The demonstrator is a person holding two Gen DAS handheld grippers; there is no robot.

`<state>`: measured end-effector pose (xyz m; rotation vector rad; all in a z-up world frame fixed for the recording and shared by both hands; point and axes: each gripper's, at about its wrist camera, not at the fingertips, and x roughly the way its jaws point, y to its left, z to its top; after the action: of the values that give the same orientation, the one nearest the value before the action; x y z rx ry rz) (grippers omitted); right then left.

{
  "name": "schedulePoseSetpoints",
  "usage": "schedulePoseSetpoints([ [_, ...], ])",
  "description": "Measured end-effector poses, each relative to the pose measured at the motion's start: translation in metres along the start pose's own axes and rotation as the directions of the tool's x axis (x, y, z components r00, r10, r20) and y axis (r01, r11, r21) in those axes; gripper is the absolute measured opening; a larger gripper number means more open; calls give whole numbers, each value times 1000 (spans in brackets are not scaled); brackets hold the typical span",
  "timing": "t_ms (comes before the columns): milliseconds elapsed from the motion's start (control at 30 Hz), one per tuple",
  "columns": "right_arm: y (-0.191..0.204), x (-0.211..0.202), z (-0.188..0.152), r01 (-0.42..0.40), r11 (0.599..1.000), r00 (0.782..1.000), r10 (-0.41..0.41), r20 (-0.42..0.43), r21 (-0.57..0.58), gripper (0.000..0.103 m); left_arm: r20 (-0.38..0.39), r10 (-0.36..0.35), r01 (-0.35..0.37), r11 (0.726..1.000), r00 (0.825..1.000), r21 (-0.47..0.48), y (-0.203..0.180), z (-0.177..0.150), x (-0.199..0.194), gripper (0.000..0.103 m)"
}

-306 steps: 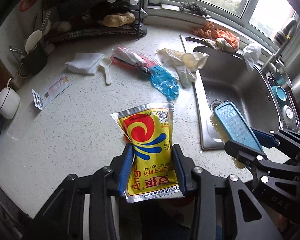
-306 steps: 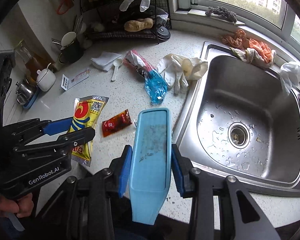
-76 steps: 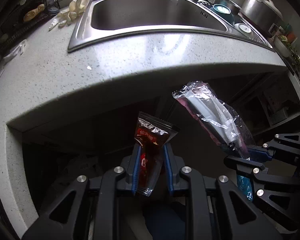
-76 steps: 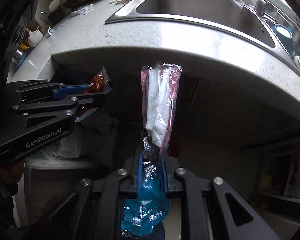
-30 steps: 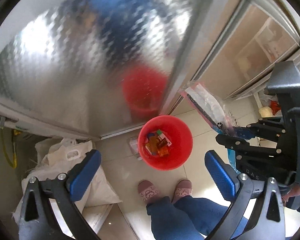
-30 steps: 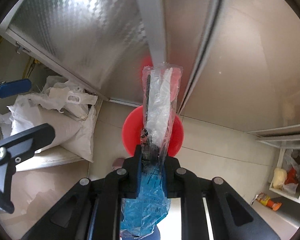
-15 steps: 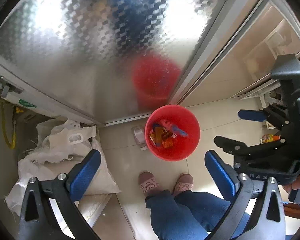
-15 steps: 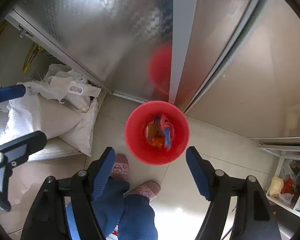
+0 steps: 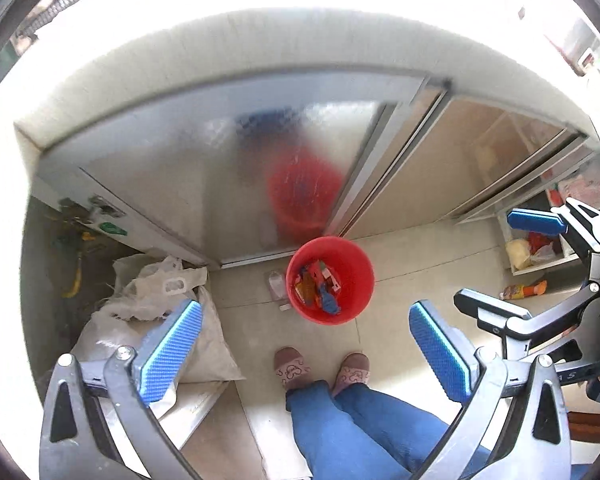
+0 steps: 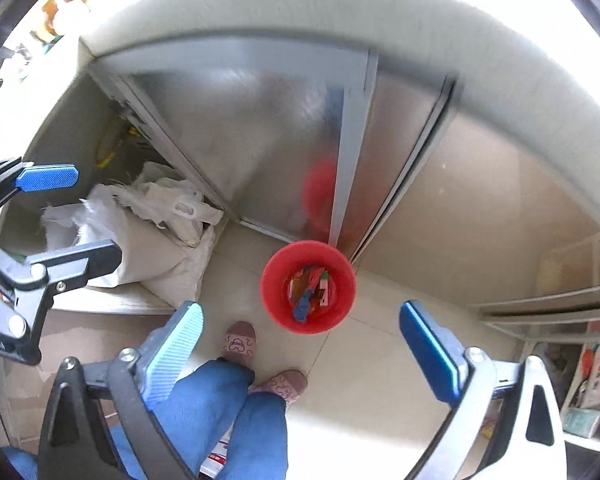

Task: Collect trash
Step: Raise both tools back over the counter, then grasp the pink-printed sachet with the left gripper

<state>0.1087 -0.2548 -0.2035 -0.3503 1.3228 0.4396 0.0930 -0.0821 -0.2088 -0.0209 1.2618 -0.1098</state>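
Note:
A red bin (image 9: 360, 300) (image 10: 272, 284) stands on the tiled floor in front of the metal cabinet doors, far below both grippers. Colourful wrappers (image 9: 318, 284) (image 10: 310, 288) lie inside it, among them a blue plastic piece. My left gripper (image 9: 304, 306) (image 10: 72, 216) points down at the bin and is open, with nothing between its blue pads. My right gripper (image 10: 300, 307) (image 9: 508, 260) also points down, a little to the right of the left one. Its jaws are opening wide and nothing is between them.
White sacks (image 9: 140, 312) (image 10: 140, 240) lie left of the bin under the counter. A person's slippered feet (image 9: 288, 364) and blue trouser legs stand just before the bin. A small clear bottle (image 9: 275, 282) lies beside it. A low shelf with packets (image 9: 532, 248) is at the right.
Both grippers have risen, so the bin looks smaller and the counter edge comes into view. The right gripper let go of the clear and blue plastic wrapper, which now lies in the bin.

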Motion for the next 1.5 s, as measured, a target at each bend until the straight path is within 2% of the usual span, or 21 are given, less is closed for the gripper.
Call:
schedulePoseSetpoints([
  [267,3,-77,19,9,1000,994,-8,106,-9,102,69,44,-45,999,997,25,-10,10,-72,103],
  [400,10,-96,34,16,999,989,-12,145,-28,102,107,50,-49,999,993,-13,-2,21,-100,103],
  [500,15,-107,50,17,998,983,-6,181,-60,102,147,82,-77,996,986,-38,8,30,-117,103],
  [667,26,-121,89,9,995,973,14,232,-98,102,196,124,-108,990,973,-91,36,54,-140,103],
  [800,41,-119,135,11,992,967,21,254,-126,102,229,157,-126,981,961,-144,77,85,-159,103],
  [1033,79,-108,231,-12,983,960,63,273,-183,102,255,223,-156,953,941,-258,177,134,-179,103],
  [1133,91,-100,267,-26,981,961,78,267,-193,102,239,254,-182,941,937,-286,218,155,-179,103],
  [1233,101,-96,295,-36,977,963,90,255,-208,102,222,299,-220,921,928,-322,258,172,-178,103],
  [1367,120,-82,338,-35,973,966,91,241,-228,102,213,315,-213,894,925,-394,308,190,-171,103],
  [1433,128,-74,355,-42,971,968,98,231,-237,102,192,330,-224,877,924,-426,332,198,-163,103],
  [1500,135,-67,365,-40,966,971,99,219,-256,102,168,366,-258,854,915,-452,350,205,-154,103],
])
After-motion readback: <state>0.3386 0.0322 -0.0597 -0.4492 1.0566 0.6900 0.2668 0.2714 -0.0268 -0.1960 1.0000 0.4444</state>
